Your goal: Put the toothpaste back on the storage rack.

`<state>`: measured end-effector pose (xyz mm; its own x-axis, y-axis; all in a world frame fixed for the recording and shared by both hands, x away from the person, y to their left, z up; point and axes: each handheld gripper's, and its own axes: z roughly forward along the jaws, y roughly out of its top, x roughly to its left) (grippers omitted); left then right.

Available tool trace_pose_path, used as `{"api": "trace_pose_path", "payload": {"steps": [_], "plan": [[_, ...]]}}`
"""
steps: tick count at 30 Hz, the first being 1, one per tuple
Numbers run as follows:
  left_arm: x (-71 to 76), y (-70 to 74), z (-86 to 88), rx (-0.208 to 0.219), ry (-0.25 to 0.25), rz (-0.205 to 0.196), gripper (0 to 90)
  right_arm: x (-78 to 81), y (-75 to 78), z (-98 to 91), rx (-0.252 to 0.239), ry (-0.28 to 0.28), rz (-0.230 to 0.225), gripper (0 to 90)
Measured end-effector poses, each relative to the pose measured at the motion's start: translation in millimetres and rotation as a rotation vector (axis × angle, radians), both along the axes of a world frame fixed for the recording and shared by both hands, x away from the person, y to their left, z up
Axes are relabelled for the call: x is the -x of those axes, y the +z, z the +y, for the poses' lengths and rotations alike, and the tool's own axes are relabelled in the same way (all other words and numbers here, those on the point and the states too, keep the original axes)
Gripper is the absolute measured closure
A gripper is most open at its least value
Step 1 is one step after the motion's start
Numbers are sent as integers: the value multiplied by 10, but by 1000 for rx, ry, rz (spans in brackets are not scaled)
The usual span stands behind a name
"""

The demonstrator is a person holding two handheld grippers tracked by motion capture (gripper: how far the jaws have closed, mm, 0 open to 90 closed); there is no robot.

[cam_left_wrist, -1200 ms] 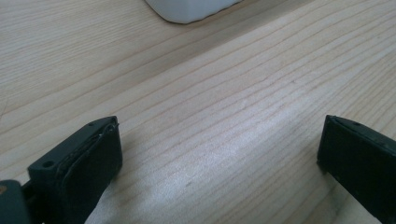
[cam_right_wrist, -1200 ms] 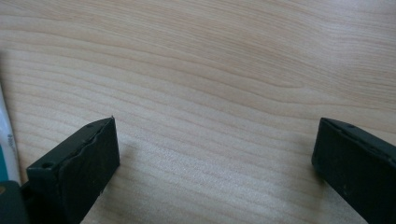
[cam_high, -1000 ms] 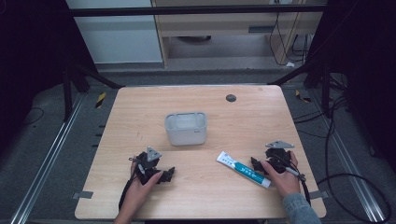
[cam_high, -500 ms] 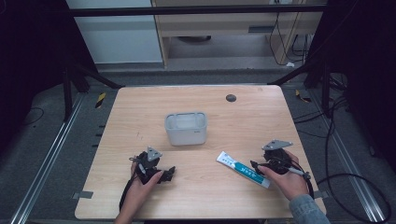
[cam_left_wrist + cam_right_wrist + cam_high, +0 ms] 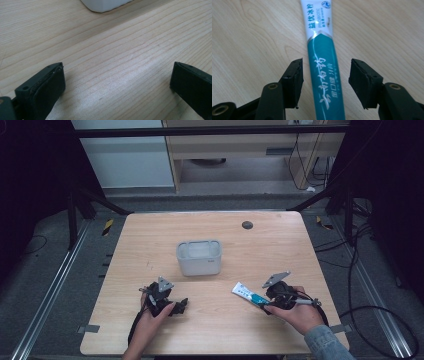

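Note:
A teal and white toothpaste tube (image 5: pixel 322 62) lies flat on the wooden table (image 5: pixel 240 245), near its front right (image 5: pixel 246 293). My right gripper (image 5: pixel 325 82) is open and straddles the tube's teal end, one jaw on each side with a gap to the tube. In the high view the right gripper (image 5: pixel 272 301) sits over the tube's near end, held by a hand. My left gripper (image 5: pixel 117 77) is open low over bare wood, nothing between its jaws; from above the left gripper (image 5: pixel 172 306) rests at the front left. A white rectangular container (image 5: pixel 198 256) stands mid-table, its bottom edge (image 5: pixel 105 6) ahead of the left jaws.
A small dark round spot (image 5: pixel 247 224) marks the table's far right. Black cables trail from both grippers off the front edge. Metal frame rails run along both sides of the table, with a cabinet beyond the far edge.
My right gripper has shifted left and forward onto the near end of the toothpaste tube. The left gripper and the container have stayed put.

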<state>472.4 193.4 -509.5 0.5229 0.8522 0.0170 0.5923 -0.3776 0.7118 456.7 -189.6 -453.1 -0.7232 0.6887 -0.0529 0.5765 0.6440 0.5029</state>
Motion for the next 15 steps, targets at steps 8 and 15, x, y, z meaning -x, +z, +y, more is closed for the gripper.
{"api": "trace_pose_path", "payload": {"steps": [8,15], "plan": [[-3,1,-2,-2,0,1,0,-101,-1,175,42,12,40,437],[-8,1,-8,-2,0,0,0,-199,-36,329,85,29,75,470]]}}
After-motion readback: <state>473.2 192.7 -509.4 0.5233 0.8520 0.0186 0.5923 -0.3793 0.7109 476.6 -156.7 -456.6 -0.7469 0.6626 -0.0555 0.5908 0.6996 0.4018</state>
